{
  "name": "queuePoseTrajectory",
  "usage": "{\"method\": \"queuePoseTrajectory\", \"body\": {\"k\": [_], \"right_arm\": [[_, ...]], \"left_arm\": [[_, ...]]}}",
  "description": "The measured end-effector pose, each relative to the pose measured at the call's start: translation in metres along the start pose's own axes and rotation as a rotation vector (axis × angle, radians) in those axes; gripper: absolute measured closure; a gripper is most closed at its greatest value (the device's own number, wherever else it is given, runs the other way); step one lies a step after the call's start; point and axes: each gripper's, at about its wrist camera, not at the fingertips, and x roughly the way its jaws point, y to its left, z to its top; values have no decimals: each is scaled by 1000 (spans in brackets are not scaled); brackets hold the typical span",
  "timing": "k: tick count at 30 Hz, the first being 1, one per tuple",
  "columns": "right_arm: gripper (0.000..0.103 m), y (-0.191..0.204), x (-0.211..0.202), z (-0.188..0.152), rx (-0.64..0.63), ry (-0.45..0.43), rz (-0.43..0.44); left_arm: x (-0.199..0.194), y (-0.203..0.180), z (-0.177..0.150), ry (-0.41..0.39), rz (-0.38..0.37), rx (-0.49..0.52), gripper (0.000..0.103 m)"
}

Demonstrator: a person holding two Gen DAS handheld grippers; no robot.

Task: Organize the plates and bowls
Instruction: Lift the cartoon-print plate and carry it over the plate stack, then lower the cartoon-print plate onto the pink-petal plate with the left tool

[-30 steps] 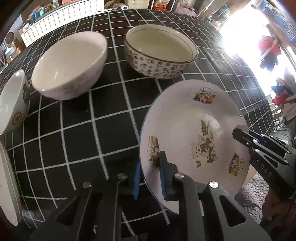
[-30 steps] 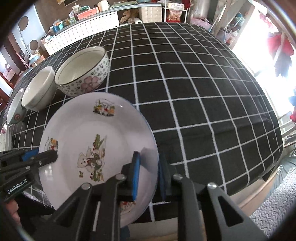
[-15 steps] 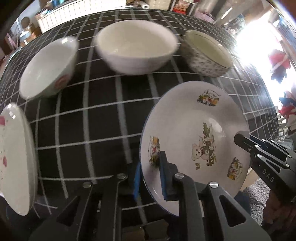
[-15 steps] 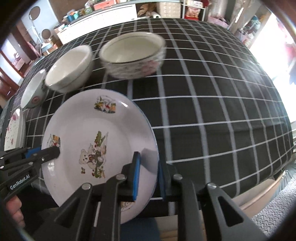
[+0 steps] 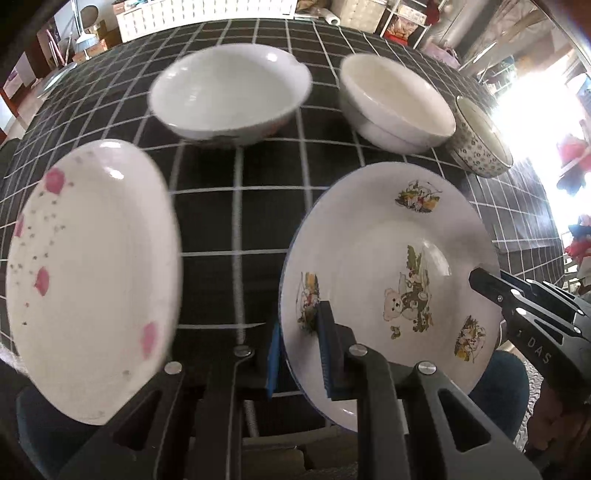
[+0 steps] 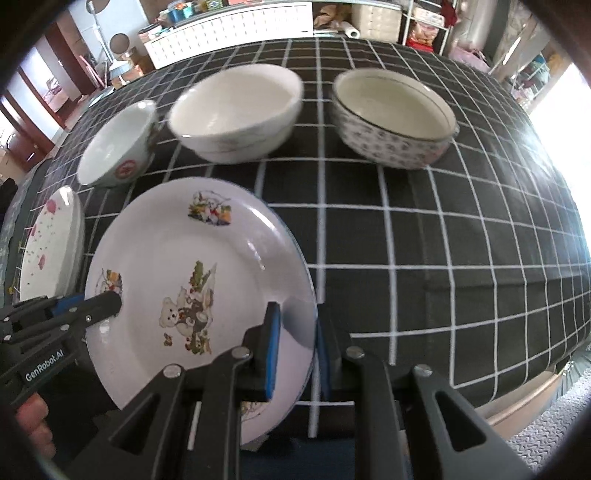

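A white plate with a teddy-bear print (image 5: 391,273) (image 6: 192,280) is held in the air above the near table edge. My left gripper (image 5: 299,350) is shut on its left rim and my right gripper (image 6: 295,343) is shut on its right rim. The right gripper also shows in the left wrist view (image 5: 524,314), the left one in the right wrist view (image 6: 62,321). A white plate with pink flowers (image 5: 88,273) (image 6: 51,243) lies at the near left. Three bowls stand behind: a white bowl with a red mark (image 6: 118,147) (image 5: 229,96), a plain white bowl (image 6: 236,114) (image 5: 395,103), and a floral-patterned bowl (image 6: 395,118) (image 5: 480,136).
The table carries a black cloth with a white grid (image 6: 443,240). Its near edge runs just below the held plate. White cabinets (image 6: 236,22) and room clutter stand beyond the far edge. Bright window light comes from the right.
Both grippers have carried the bear plate leftward along the table's near edge. The pink-flower plate and the red-marked bowl have come further into view on the left.
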Motion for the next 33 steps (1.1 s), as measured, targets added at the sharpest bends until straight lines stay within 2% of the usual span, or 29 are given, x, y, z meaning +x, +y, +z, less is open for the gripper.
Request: {"method": "queuePoseTrajectory", "body": {"k": [9,10,23,33], "right_arm": [[81,30,-20,4,12,-30,25],[81,36,-22,6,6,-32,28],[81,138,-23,24,-110,-43,79],[81,184,-2,35,-169,-2,76]], "left_arm": [[-41,29,-10,-54,-17,-24,87],[-37,22,-5,-60,-15,-28,87],[-88,117,-19,-104,63,-121,87],[-92,162,-21,-105,103,-191,87]]}}
